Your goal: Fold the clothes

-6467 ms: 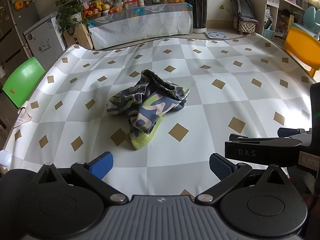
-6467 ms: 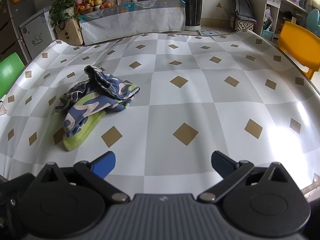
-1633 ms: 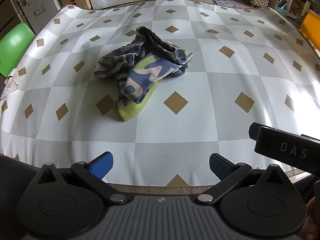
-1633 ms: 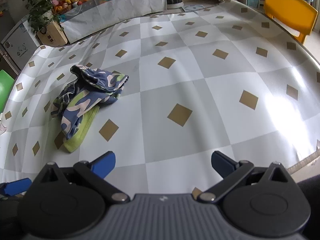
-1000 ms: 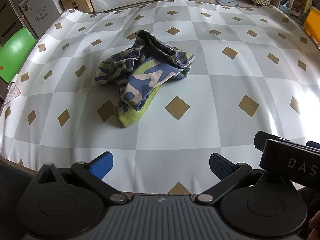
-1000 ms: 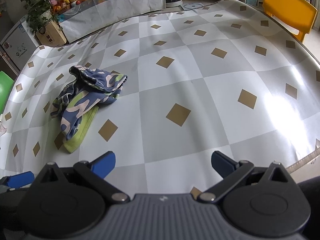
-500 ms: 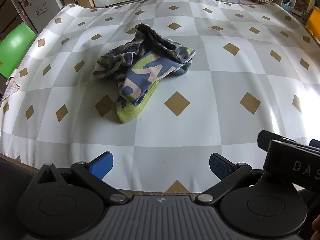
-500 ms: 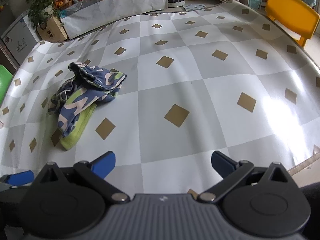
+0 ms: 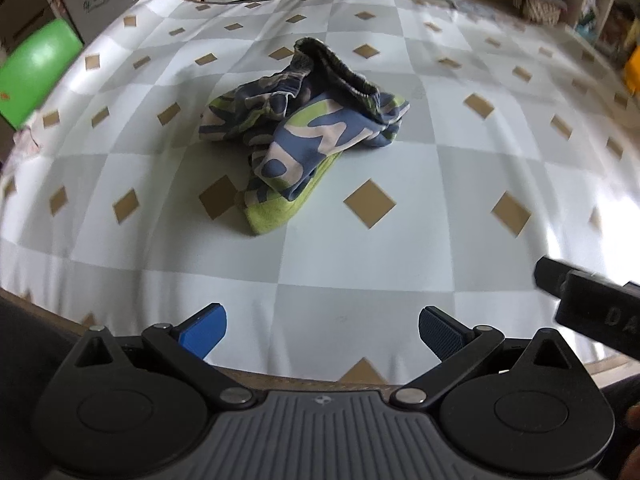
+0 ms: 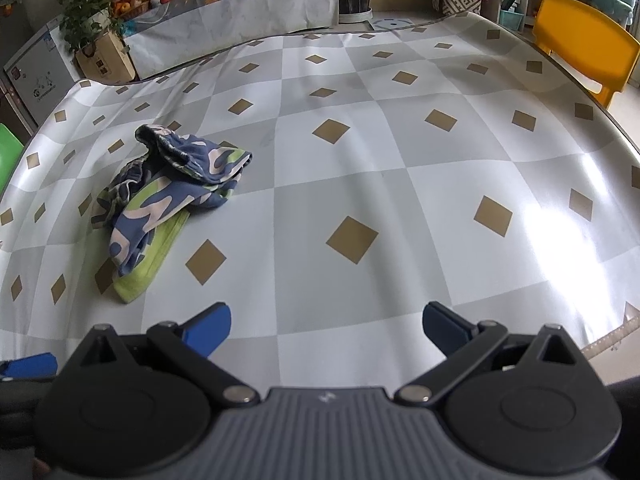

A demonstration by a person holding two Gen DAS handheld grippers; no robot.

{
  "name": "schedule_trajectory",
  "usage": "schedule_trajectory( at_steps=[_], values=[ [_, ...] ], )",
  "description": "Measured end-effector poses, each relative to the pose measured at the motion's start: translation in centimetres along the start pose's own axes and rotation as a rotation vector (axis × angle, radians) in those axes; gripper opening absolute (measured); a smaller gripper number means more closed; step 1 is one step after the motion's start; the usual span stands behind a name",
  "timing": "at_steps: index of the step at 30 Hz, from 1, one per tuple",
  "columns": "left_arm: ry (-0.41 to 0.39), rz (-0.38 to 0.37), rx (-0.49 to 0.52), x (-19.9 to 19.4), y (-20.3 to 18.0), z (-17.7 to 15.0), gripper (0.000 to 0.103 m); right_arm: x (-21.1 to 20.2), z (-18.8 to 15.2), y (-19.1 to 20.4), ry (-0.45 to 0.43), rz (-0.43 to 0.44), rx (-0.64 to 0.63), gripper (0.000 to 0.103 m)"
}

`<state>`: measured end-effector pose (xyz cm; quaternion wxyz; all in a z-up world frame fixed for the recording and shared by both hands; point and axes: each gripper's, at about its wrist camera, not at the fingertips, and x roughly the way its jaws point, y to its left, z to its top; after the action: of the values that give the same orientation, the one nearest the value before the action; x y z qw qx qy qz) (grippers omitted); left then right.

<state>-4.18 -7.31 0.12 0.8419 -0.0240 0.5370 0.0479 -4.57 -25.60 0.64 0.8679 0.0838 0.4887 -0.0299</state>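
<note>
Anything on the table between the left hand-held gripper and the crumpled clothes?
No. In the left wrist view, only bare checked tablecloth lies between the open left hand-held gripper and the crumpled blue, pink and green patterned garment.

Left gripper (image 9: 322,330): black body w/ ribbed grey centre plate, two round black discs, silver pivot screws, black link arms, blue finger pads (image 9: 204,330). Right gripper (image 10: 326,328): same build, blue pads (image 10: 208,328), small logo on grey plate. White letters "DA" show on its black side.
</note>
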Motion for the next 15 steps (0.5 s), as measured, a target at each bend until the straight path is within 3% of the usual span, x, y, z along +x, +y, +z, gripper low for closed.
schedule_trajectory(
  at_steps=[2,8,15],
  values=[
    [-0.016,-0.021,-0.02,-0.1,0.4,-0.1,0.103,0.1,0.0,0.0,-0.007,0.0,0.002,0.102],
    [0.005,-0.005,0.07,0.3,-0.4,-0.6,0.103,0.4,0.1,-0.1,-0.026,-0.003,0.009,0.102],
    [-0.017,-0.066,0.075,-0.2,-0.2,-1.1,0.103,0.6,0.2,-0.7,-0.074,0.0,0.066,0.102]
  ],
)
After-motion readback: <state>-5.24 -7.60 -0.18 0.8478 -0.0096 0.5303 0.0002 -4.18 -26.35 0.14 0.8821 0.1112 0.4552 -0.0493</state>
